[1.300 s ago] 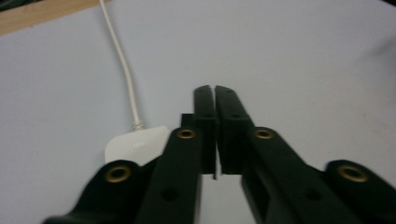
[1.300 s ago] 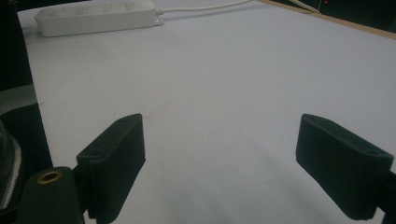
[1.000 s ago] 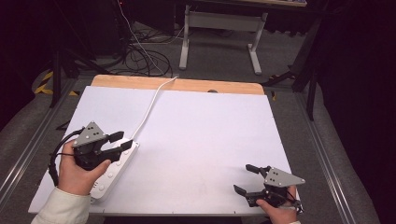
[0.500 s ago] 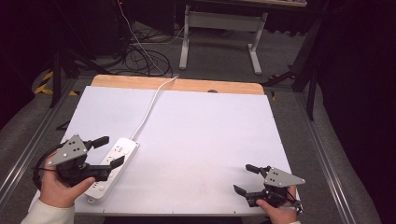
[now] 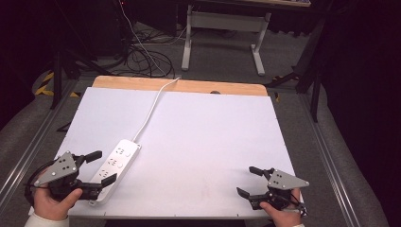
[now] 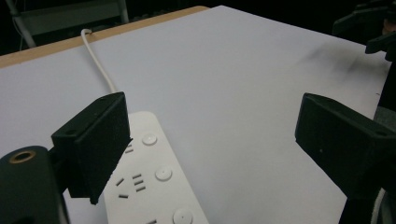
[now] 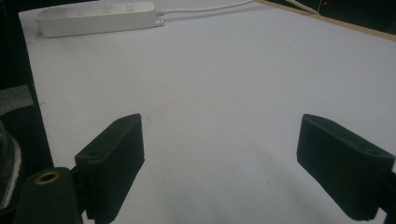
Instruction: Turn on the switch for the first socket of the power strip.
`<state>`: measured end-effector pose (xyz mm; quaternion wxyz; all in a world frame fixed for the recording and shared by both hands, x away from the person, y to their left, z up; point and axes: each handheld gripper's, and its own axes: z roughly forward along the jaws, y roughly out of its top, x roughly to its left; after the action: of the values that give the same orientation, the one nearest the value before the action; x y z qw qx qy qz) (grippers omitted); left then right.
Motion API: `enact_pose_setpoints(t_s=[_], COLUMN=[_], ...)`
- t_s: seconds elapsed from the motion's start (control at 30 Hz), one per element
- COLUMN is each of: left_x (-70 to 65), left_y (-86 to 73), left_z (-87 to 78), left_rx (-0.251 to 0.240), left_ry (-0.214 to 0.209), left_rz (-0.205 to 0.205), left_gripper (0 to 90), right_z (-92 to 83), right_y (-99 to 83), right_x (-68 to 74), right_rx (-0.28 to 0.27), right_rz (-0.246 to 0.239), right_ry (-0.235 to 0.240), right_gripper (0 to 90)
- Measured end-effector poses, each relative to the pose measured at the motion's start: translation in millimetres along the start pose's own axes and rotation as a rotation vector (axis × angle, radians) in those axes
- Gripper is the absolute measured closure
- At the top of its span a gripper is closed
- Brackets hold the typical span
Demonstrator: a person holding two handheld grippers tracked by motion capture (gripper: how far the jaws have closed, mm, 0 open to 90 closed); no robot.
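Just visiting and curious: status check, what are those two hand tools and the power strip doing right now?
Left tool open, beside the power strip's near end. Right tool open over bare table. Strip lies flat, ungripped. Nothing in the way.

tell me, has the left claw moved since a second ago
Yes. The left claw has drawn back toward the person and the table's left, off the long white plastic power strip.

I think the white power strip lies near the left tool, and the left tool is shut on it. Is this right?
Not quite. The power strip does lie near the left tool, but that tool is open, not shut on it. The left gripper view shows its jaws wide apart above the strip.
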<state>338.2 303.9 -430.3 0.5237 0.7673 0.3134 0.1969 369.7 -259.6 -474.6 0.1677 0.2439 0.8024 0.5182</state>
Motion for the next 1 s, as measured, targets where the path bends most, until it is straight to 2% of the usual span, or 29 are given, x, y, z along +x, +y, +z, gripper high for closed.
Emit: enact_pose_setpoints(t_s=[0.17, 0.3, 0.5, 0.67, 0.77, 0.87, 1.0], left_x=[-1.5, -3.5, -4.3, -5.0, -4.6, -4.4, -5.2], left_y=[-16.1, -23.7, -34.4, -41.9, -47.0, -50.5, -48.0], left_z=[0.5, -0.6, -1.6, -1.3, -0.9, 1.2, 1.7], left_rx=[-0.017, -0.017, 0.017, 0.061, 0.069, 0.062, 0.056], left_ry=[0.020, 0.026, 0.046, 0.058, 0.052, 0.038, 0.058], left_rz=[-0.026, -0.007, -0.008, 0.015, 0.006, -0.040, -0.058], left_gripper=[11.3, 11.2, 11.3, 11.4, 11.4, 11.6, 12.0], right_z=[0.0, -0.8, -0.7, -0.7, -0.6, -0.4, 0.1], right_y=[0.1, -0.1, -0.5, -0.9, -0.7, -0.8, -0.8], right_x=[0.1, -0.6, -0.7, -1.0, -0.6, -0.6, -0.5], right_rx=[0.001, -0.001, 0.001, 0.002, 0.002, 0.003, 0.006], right_rz=[-0.001, -0.003, -0.002, -0.002, -0.001, 0.000, -0.002], right_ry=[0.000, -0.003, -0.001, 0.000, 0.000, 0.000, 0.001], right_gripper=[15.7, 15.7, 15.6, 15.5, 15.5, 15.5, 15.4])
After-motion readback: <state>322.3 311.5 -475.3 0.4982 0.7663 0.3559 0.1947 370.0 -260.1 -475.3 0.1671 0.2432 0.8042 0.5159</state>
